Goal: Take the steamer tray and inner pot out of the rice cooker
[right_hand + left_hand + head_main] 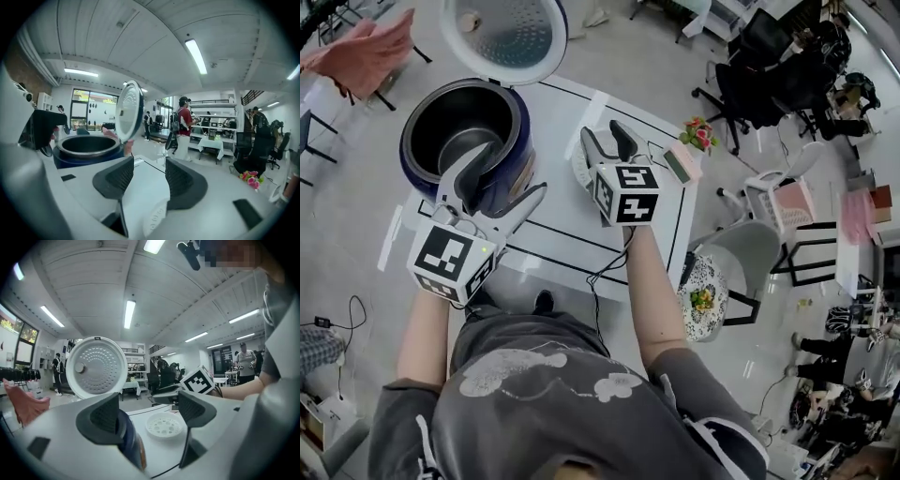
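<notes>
White table (567, 220) bears rice cooker (518, 131), steamer tray (163, 426).

The steamer tray (163, 426) lies on the table (553, 239), seemingly just right of the rice cooker (521, 127).

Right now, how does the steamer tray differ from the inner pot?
The steamer tray lies out on the white table, while the inner pot sits inside the rice cooker. The steamer tray is white, shallow and perforated; the inner pot is deep, grey metal with no holes showing. Both are round.
</notes>
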The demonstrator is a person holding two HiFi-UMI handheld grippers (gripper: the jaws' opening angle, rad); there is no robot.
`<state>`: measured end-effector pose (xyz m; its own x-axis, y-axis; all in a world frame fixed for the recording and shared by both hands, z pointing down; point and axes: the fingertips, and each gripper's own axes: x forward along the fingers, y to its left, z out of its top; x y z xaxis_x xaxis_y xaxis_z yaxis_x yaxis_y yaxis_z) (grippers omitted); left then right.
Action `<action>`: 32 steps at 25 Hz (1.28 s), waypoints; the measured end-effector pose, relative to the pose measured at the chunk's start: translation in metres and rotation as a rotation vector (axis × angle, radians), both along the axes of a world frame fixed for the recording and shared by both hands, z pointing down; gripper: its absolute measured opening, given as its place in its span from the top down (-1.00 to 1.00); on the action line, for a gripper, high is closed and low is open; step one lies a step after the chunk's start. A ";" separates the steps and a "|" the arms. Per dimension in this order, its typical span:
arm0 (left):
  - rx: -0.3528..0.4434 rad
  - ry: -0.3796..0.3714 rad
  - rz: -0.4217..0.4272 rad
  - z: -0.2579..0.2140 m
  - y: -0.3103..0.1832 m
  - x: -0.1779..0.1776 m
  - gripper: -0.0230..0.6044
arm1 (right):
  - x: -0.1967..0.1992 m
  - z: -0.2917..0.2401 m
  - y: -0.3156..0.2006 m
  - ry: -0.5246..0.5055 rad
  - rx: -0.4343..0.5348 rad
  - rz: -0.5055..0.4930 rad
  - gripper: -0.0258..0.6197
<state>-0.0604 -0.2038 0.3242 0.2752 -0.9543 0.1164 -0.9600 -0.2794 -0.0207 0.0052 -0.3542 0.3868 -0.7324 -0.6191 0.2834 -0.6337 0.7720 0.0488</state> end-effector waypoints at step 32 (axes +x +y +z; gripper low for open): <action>-0.022 0.020 -0.016 0.016 0.016 -0.257 -0.35 | -0.158 0.034 0.050 0.524 -0.039 0.044 0.18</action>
